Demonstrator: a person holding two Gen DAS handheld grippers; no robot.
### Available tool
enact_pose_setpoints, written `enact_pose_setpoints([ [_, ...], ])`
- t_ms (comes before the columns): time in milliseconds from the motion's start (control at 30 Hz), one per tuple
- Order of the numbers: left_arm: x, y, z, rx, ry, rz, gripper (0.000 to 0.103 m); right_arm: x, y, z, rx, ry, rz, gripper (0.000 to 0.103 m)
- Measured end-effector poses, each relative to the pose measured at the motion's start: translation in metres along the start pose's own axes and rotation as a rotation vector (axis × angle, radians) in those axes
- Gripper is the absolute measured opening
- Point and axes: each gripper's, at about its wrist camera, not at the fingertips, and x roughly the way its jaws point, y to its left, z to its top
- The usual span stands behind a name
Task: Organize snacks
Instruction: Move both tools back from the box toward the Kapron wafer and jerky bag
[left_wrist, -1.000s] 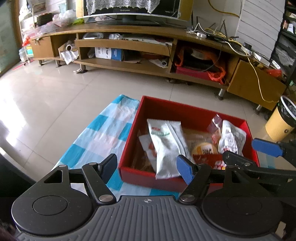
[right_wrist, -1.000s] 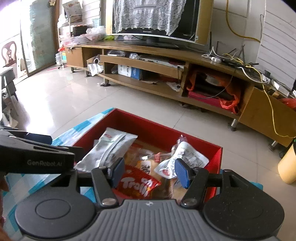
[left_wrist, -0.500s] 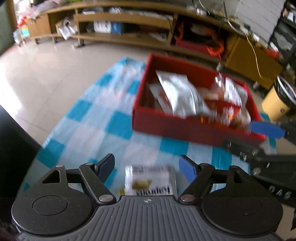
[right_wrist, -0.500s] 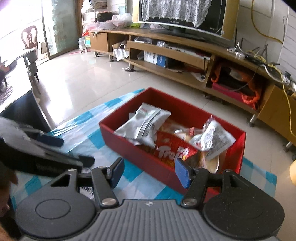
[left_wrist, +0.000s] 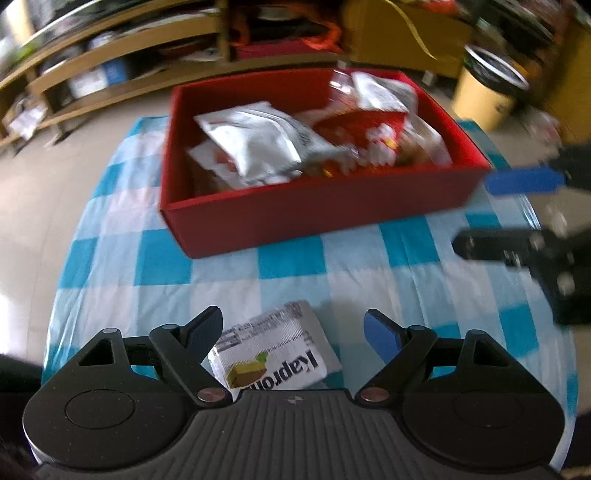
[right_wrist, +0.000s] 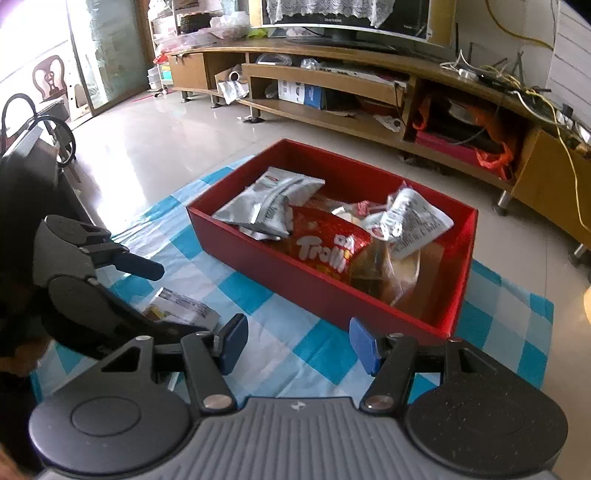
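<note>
A red box holds several snack packs, among them a silver pouch and a red Trolli bag. A white snack pack lies on the blue-checked cloth in front of the box. My left gripper is open and hovers right over that pack, its fingers on either side. The pack also shows in the right wrist view, partly hidden by the left gripper. My right gripper is open and empty above the cloth, near the box's front corner.
A long wooden TV stand with cluttered shelves runs along the back. A yellow bin stands at the right beyond the box. A dark chair is at the left. Tiled floor surrounds the cloth.
Both grippers have drawn back from the box. The left one has swung down over the white pack on the cloth, which has come into view. Both stay open.
</note>
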Motion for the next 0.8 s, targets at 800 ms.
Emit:
enact_pose_setpoints([
  [800, 0.035, 0.02, -0.014, 0.035, 0.221, 0.079, 0.078, 0.025, -0.009, -0.007, 0.055, 0.123, 0.075, 0.066],
])
